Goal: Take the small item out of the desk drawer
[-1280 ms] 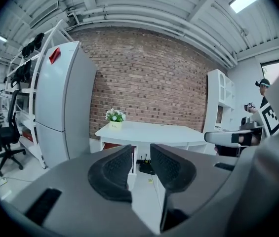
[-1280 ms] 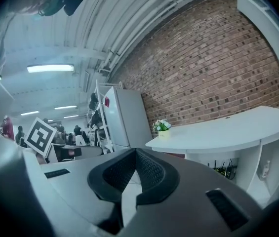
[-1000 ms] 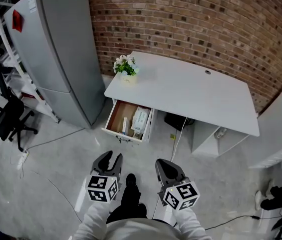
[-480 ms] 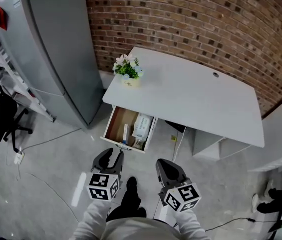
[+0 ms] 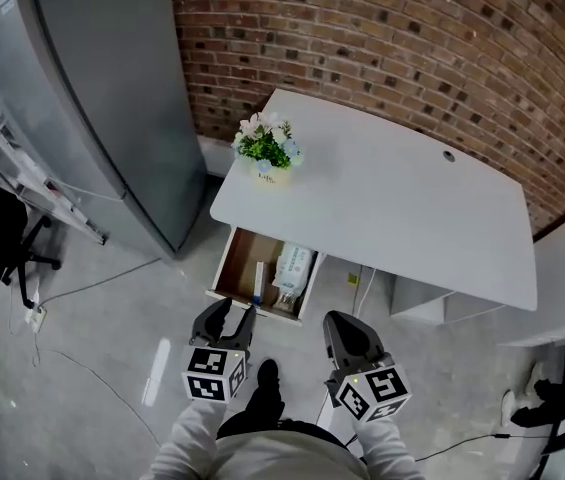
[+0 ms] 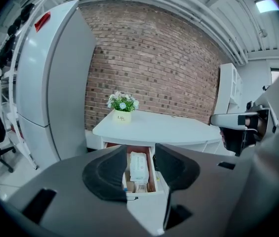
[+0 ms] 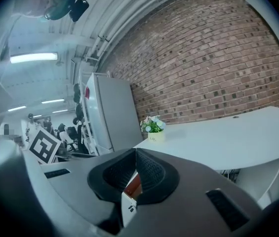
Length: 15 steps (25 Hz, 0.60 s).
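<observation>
The white desk (image 5: 392, 198) has its wooden drawer (image 5: 224, 268) pulled open at the front left. In it lie a white packet (image 5: 293, 266) and a slim small item (image 5: 258, 280) beside it. My left gripper (image 5: 225, 320) hangs just short of the drawer front. Its jaws have just been opening and stand open with nothing between them. The left gripper view looks between the left gripper (image 6: 140, 153) jaws at the drawer (image 6: 150, 168) and the packet (image 6: 138, 165). My right gripper (image 5: 347, 334) is to the right of the drawer, jaws together, holding nothing. In its own view the right gripper (image 7: 136, 156) pads meet.
A pot of flowers (image 5: 268, 148) stands on the desk's left corner. A tall grey fridge (image 5: 92, 88) is left of the desk, against the brick wall (image 5: 412, 38). An office chair (image 5: 2, 238) and floor cables (image 5: 62, 298) are at the far left.
Both grippers have moved forward toward the desk, and the drawer now lies right in front of the left one. The left jaws stand wider apart than before.
</observation>
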Each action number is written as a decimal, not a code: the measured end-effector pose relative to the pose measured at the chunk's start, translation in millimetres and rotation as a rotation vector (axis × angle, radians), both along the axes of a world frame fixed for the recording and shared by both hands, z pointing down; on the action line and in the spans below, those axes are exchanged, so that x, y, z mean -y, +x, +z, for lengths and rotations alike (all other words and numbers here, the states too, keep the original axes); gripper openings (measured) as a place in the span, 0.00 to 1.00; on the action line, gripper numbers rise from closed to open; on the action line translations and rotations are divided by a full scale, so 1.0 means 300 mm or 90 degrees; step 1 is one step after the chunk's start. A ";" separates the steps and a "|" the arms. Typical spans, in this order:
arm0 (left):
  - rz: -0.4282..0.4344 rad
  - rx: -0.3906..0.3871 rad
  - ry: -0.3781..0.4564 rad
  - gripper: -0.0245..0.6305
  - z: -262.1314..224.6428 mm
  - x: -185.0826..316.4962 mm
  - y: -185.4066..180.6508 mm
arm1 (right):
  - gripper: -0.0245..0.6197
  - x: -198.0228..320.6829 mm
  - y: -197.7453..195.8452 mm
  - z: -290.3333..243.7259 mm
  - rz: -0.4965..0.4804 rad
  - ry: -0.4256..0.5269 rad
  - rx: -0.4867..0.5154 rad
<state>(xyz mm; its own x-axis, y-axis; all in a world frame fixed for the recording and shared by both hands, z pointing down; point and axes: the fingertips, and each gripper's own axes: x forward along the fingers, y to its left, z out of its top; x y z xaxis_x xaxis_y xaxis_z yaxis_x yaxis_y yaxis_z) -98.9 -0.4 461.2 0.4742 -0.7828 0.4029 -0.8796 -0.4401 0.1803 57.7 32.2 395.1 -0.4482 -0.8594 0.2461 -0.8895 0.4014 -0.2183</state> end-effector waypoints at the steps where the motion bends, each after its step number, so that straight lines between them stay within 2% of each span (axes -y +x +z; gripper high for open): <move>1: 0.000 0.000 -0.003 0.31 0.009 0.016 -0.008 | 0.08 0.020 -0.008 -0.001 0.001 0.000 -0.002; 15: 0.010 0.006 -0.037 0.32 0.110 0.133 -0.016 | 0.08 0.144 -0.027 0.017 -0.004 0.005 -0.023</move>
<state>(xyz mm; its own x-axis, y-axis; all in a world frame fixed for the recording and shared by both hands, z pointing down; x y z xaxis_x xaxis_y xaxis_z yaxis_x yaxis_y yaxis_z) -103.7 -40.2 494.2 0.4826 -0.7507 0.4511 -0.8744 -0.4430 0.1981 49.6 -10.9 400.3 -0.4444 -0.8588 0.2548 -0.8942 0.4084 -0.1833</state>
